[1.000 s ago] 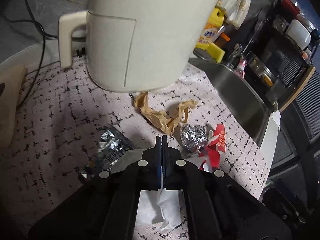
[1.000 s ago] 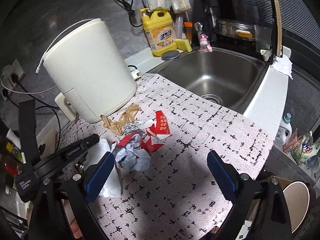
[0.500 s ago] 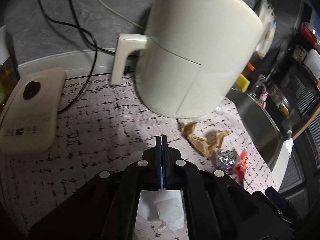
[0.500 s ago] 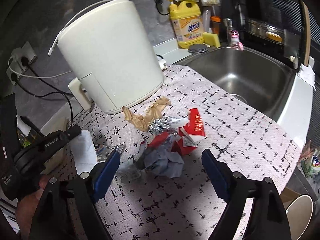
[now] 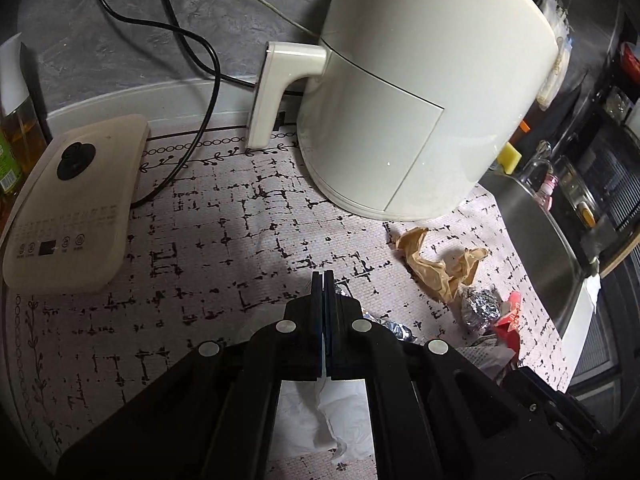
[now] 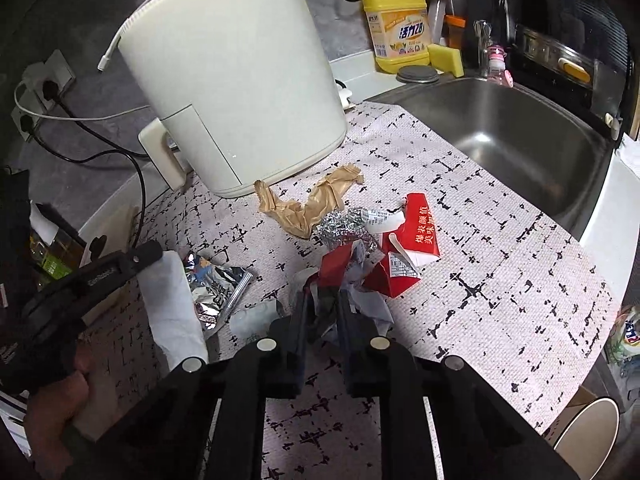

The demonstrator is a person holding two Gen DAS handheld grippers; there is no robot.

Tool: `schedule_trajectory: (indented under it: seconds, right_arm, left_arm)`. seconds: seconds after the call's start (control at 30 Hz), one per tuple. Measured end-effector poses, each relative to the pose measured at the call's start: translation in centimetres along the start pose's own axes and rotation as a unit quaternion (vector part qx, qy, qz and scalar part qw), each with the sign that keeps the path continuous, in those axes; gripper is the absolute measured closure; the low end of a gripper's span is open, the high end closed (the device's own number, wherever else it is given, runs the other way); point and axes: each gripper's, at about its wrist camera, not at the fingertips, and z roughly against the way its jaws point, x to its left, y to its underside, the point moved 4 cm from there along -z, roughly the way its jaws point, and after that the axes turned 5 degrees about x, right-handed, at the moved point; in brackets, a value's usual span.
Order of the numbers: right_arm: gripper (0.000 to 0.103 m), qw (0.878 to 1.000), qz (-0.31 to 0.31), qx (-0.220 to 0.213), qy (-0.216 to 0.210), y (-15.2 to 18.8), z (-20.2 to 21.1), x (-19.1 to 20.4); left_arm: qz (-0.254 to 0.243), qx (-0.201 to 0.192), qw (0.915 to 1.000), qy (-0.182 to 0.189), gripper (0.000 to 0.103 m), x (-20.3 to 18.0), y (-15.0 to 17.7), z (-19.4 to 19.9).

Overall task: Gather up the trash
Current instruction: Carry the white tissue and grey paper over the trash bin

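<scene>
Kitchen bench [image 6: 500, 280] covered by a white mat with black dashes. The right claw [image 6: 322, 300] has just been closing and is now clamped on a wad of crumpled grey paper [image 6: 368, 304] in the middle of the mat; scraps of red wrapper are caught up in the wad. The left claw [image 5: 322, 280] has its jaws pressed together, pinching a white tissue [image 5: 320, 420] that hangs below it; in the right wrist view the tissue [image 6: 172, 304] trails down over the mat at left, with part of the person's hand [image 6: 56, 404] on the grip.

Trash on the mat: a crumpled silver snack wrapper [image 6: 216, 288] just beside the tissue; a twisted strip of brown paper [image 6: 316, 204] near the foot of the cream air fryer [image 6: 236, 80]; a foil ball [image 6: 344, 228] touching the brown strip; a torn red carton [image 6: 412, 240] just right of the foil. A steel sink [image 6: 512, 128] lies beyond, with a yellow detergent bottle [image 6: 396, 28] behind it. A cream appliance with a black knob [image 5: 76, 200] rests at the far left.
</scene>
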Motion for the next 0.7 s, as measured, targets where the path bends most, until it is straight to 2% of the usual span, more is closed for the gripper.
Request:
schedule_trajectory:
  seconds: [0.33,0.57,0.7]
  right_arm:
    - [0.089,0.998,-0.024,-0.052,0.02,1.2,4.2,0.4]
    - [0.089,0.994,-0.046,-0.091,0.048,3.2,7.5,0.4]
    - [0.089,0.992,-0.055,-0.098,0.062,4.3,8.9,-0.3]
  left_arm:
    - [-0.048,-0.009,0.9981,0.038,0.101,-2.1,0.7,1.9]
    - [-0.086,-0.019,0.9935,0.073,0.101,-3.6,1.6,3.4]
    - [-0.1,-0.016,0.9904,0.094,0.101,-5.2,2.3,4.0]
